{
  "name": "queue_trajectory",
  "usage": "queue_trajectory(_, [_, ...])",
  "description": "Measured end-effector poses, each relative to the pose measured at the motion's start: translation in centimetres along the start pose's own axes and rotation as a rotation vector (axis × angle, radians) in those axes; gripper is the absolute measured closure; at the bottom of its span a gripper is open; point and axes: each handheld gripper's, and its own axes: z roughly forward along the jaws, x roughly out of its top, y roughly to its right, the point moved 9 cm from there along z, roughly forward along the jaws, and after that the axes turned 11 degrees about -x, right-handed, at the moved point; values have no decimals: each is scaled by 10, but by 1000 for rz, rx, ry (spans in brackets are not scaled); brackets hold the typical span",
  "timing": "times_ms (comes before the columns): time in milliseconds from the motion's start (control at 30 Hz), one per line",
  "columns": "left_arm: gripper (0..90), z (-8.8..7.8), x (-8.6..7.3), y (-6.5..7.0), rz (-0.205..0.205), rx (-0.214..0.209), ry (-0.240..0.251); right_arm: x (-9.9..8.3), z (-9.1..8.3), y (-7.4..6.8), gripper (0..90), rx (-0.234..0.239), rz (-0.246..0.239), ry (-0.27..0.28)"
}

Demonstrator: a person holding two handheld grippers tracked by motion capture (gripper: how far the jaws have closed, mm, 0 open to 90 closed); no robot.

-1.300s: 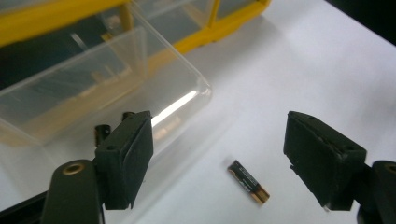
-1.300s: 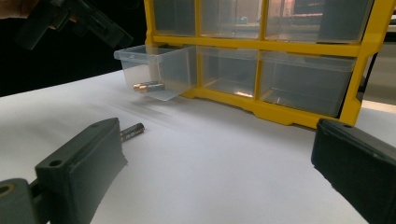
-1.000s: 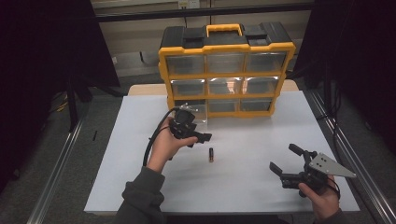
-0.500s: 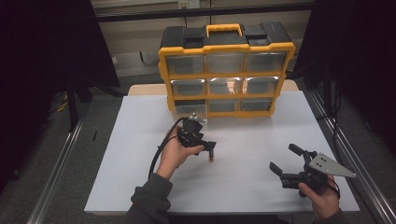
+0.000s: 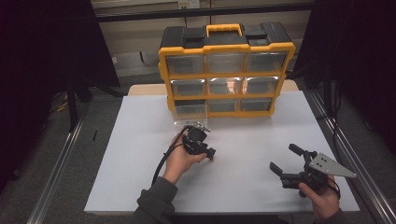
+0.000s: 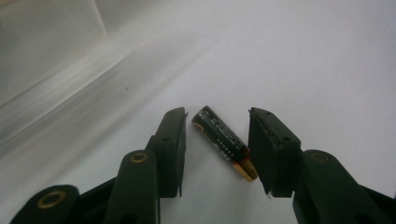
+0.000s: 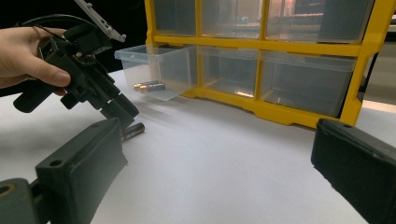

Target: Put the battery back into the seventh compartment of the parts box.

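A black and gold battery (image 6: 224,142) lies on the white table, slanted between the jaws of my left gripper (image 6: 217,144). Those jaws have just been closing around it; the right pad (image 6: 261,149) is at its gold end, while a thin gap still shows at the left pad, so the gripper counts as open. From above, the left gripper (image 5: 210,153) tilts down over the battery (image 5: 213,158) mid-table. The right gripper view shows the left gripper (image 7: 123,112) above the battery (image 7: 133,130). My right gripper (image 5: 284,157) rests open and holds nothing at the front right.
A yellow and black drawer organizer (image 5: 226,70) stands at the table's back. Its bottom-left clear drawer (image 5: 190,113) is pulled out toward the left hand, and two batteries (image 7: 149,86) lie in it. A cable (image 5: 163,161) trails from the left gripper.
The left hand has moved right and down onto the battery, and its jaws have narrowed around it. The right gripper has stayed in place.
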Motion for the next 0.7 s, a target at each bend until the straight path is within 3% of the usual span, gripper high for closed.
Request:
queue_trajectory(233, [631, 7, -11, 2, 10, -2, -47, 0, 0, -1, 21, -1, 4, 0])
queue_trajectory(300, [688, 8, -11, 1, 14, 23, -41, 0, 0, -1, 21, 0, 2, 1])
queue_trajectory(433, [771, 7, -11, -1, 11, 35, -52, 1, 0, -1, 21, 0, 0, 3])
queue_trajectory(700, [774, 6, -12, -2, -3, 31, -45, 1, 0, -1, 21, 2, -5, 3])
